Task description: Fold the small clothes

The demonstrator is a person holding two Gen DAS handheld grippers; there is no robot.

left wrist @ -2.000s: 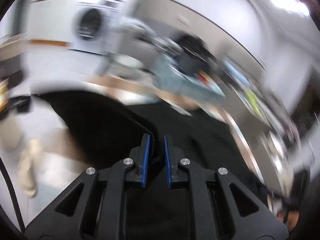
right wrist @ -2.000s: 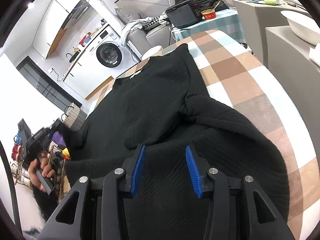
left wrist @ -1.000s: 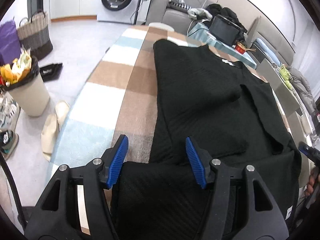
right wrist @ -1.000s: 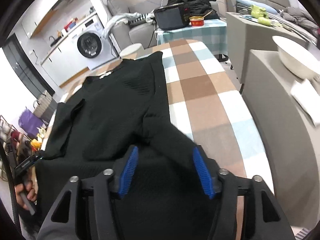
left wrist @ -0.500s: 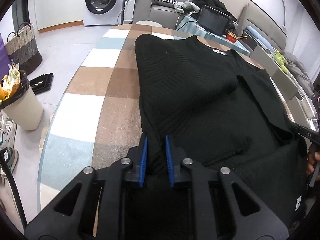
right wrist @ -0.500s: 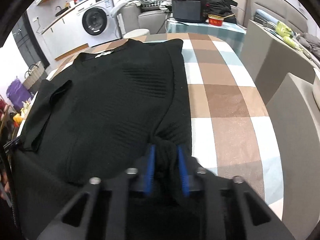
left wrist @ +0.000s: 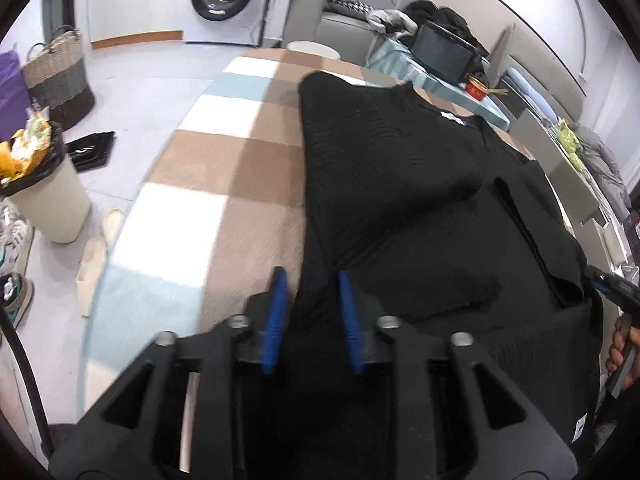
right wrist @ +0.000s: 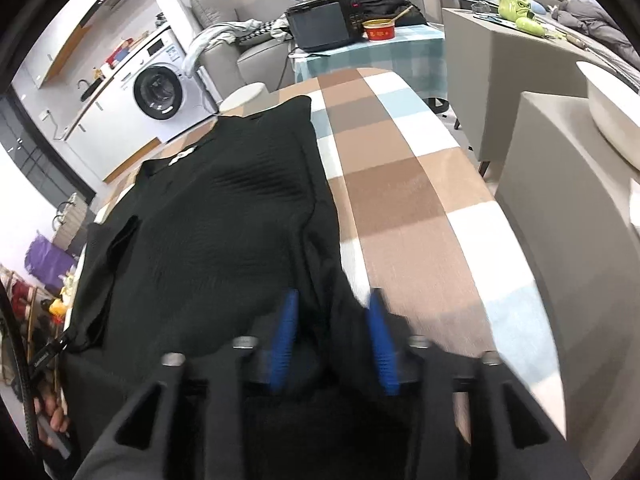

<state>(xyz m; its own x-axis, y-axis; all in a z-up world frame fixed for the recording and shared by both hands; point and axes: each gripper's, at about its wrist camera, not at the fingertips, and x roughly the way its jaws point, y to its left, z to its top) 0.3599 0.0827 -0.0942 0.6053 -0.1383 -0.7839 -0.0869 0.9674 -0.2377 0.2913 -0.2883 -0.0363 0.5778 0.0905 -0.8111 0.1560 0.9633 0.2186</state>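
A black knit sweater (left wrist: pixel 400 200) lies flat on the checked table, both sleeves folded across its body; it also shows in the right wrist view (right wrist: pixel 224 232). My left gripper (left wrist: pixel 312 316) is at the sweater's near left hem corner, blue fingers partly apart with black fabric between them. My right gripper (right wrist: pixel 332 340) is at the near right hem corner, fingers partly apart with bunched fabric between them. How firmly either one holds the cloth is unclear.
The table has a brown, white and blue checked cover (left wrist: pixel 224 168), also seen in the right wrist view (right wrist: pixel 400 208). A bin (left wrist: pixel 44 196), slippers and a basket (left wrist: pixel 56 80) stand on the floor at left. Grey cabinets (right wrist: pixel 560 200) flank the right side. A washing machine (right wrist: pixel 160 92) stands behind.
Both grippers, open a second ago, closed on the sweater's hem corners half a second ago. Their fingers now stand wider apart, and both views have shifted slightly with motion blur.
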